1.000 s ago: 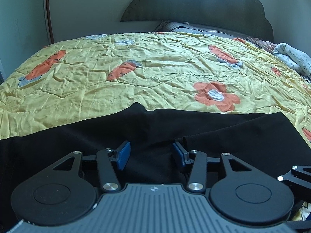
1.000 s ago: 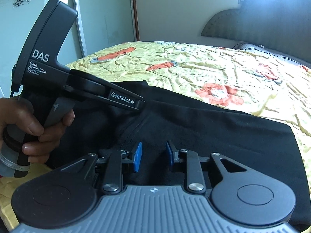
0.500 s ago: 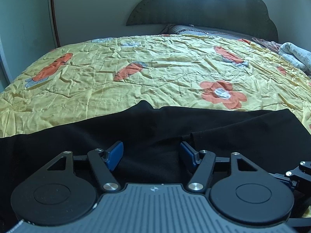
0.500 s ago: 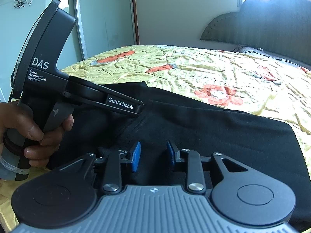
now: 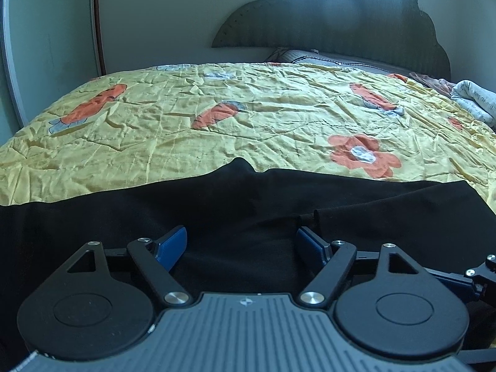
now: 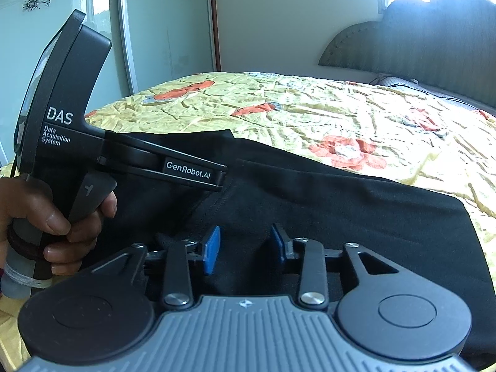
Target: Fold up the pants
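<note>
While over black pants | left tongs opening wide, empty | right tongs opening, narrower, empty

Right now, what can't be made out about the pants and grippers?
- pants, left wrist view: left end cut off by the frame edge, near edge hidden behind the left gripper, whose jaws are opening.
- Right wrist view: near edge hidden by the right gripper, also opening; black fabric hides the fold lines.

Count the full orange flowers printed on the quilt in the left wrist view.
1. The orange flower sits right of centre on the yellow quilt, just beyond the black pants. The pants may hide others.
</note>
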`<state>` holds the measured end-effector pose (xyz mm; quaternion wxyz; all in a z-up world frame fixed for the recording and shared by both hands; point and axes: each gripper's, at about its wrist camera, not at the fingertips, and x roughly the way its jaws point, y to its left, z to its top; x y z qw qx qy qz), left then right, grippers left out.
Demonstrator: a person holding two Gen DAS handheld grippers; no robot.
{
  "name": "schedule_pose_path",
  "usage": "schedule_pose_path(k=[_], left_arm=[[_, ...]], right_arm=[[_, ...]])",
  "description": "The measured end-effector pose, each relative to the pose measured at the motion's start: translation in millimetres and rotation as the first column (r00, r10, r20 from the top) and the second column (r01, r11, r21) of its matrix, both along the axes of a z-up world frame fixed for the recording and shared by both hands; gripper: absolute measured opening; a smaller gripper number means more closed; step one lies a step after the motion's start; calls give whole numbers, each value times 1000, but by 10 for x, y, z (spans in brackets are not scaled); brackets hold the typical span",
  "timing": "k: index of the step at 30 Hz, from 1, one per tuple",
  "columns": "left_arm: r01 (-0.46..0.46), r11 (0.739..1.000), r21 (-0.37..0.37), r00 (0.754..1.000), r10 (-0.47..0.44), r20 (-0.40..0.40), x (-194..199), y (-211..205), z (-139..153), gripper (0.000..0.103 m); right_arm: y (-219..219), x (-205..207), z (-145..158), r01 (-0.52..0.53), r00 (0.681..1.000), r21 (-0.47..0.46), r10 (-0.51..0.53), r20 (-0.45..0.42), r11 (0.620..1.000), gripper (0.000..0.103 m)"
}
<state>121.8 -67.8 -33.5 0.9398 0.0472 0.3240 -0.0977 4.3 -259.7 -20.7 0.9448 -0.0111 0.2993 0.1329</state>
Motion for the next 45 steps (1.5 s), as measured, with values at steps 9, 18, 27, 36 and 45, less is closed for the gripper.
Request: schedule_pose_path(k=[9,18,27,36,45], left_arm=[[0,1000,-18,1000,0,-3,-5,32,-5,83],[-6,999,-41,1000,5,-19,-162,153,94,85],[-143,988,-60,990,142,-11,-672,917,409,85],[-334,941,-53,942,335,7,-1035,1755,668,86],[-451,890,-66,890,444,-100,-1100,2281,493,84]], right_arm=[[14,-13,10,15,1000,-9,-14,16,1000,59],[51,-26,12,42,999,-52,-41,29,998,67],[436,-66,203,-69,994,-52,73,82,996,67],[1405,-91,310,-363,910,-171,387,146,916,67],[2190,-147,204,-478,819,-350,552,154,806,67]])
